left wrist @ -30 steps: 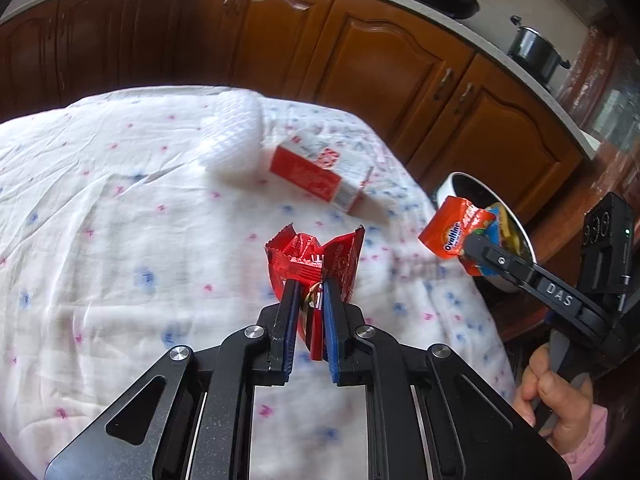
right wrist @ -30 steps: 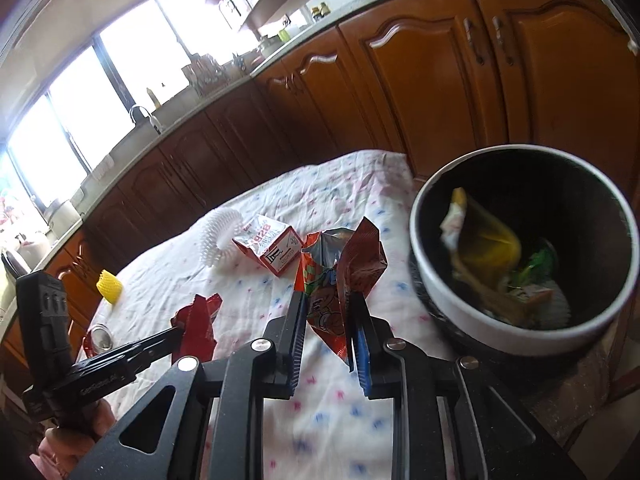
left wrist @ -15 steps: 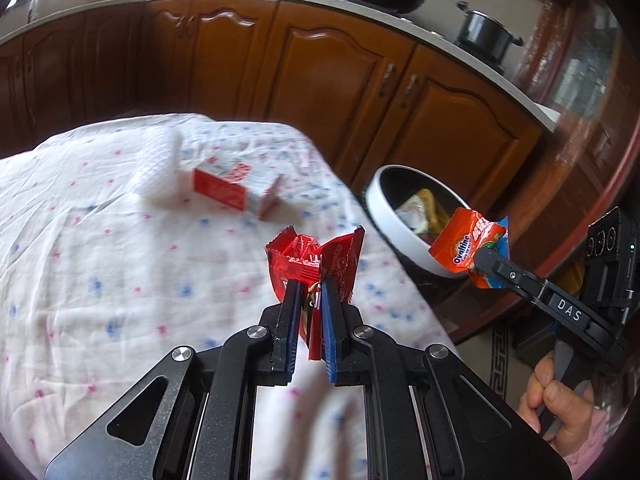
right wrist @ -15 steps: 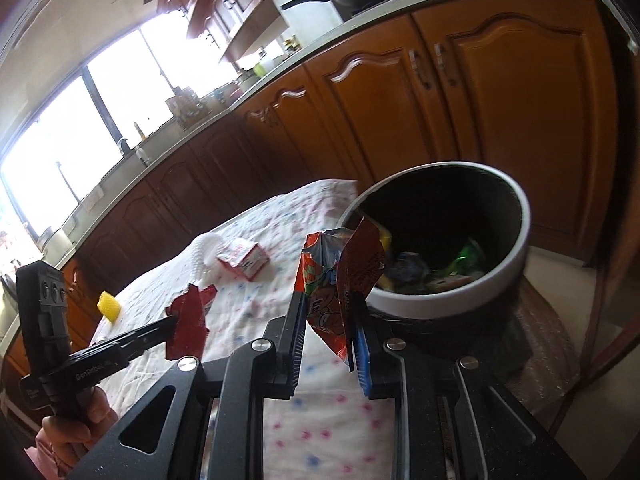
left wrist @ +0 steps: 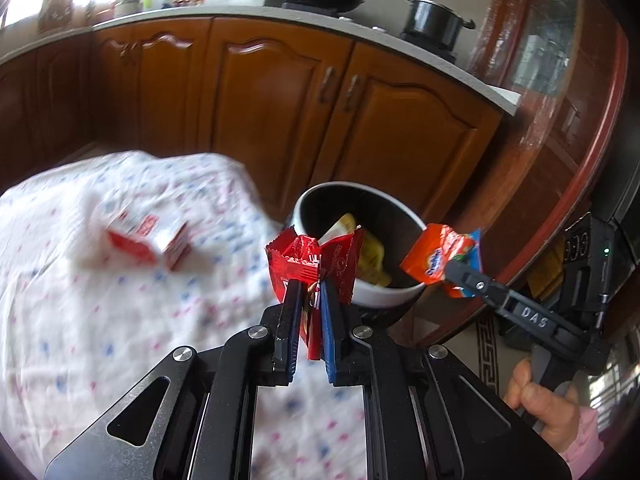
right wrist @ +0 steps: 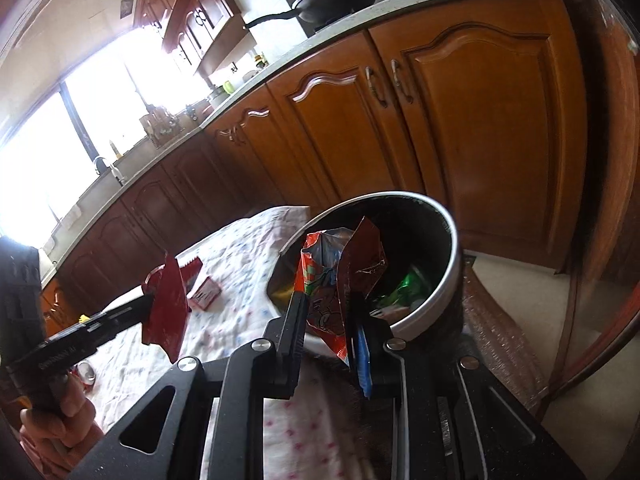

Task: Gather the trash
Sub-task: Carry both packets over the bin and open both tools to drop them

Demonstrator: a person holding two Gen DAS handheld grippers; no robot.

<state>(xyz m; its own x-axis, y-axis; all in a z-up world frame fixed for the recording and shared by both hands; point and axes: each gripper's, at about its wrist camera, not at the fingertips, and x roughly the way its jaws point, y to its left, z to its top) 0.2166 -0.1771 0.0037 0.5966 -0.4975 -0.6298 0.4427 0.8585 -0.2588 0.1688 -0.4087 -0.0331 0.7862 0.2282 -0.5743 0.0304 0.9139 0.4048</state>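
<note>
- The left gripper [left wrist: 307,294] clamps a crumpled red wrapper [left wrist: 316,266] between narrow jaws, held at the table's edge just short of the bin [left wrist: 394,294].
- The right gripper [right wrist: 326,316] pinches an orange snack wrapper [right wrist: 340,276], its upper end against the bin's [right wrist: 448,280] dark mouth in the right wrist view; in the left wrist view the wrapper [left wrist: 440,254] hangs at the bin's right rim.
- The bin stands off the table's corner, on the floor side, and already holds yellow and green scraps.
- Judged from this, the step is the drop: each wrapper should be carried fully over the opening before the jaws part, one hand at a time so the grippers do not collide, and released low so light foil does not flutter out.
- Count: two grippers, two wrappers held, one bin.
- Left on the flowered tablecloth [left wrist: 100,320]: one red-and-white carton [left wrist: 148,240], blurred in the left view; something small and yellow [right wrist: 83,317] and a round metal thing [right wrist: 85,372] are too small to name.
</note>
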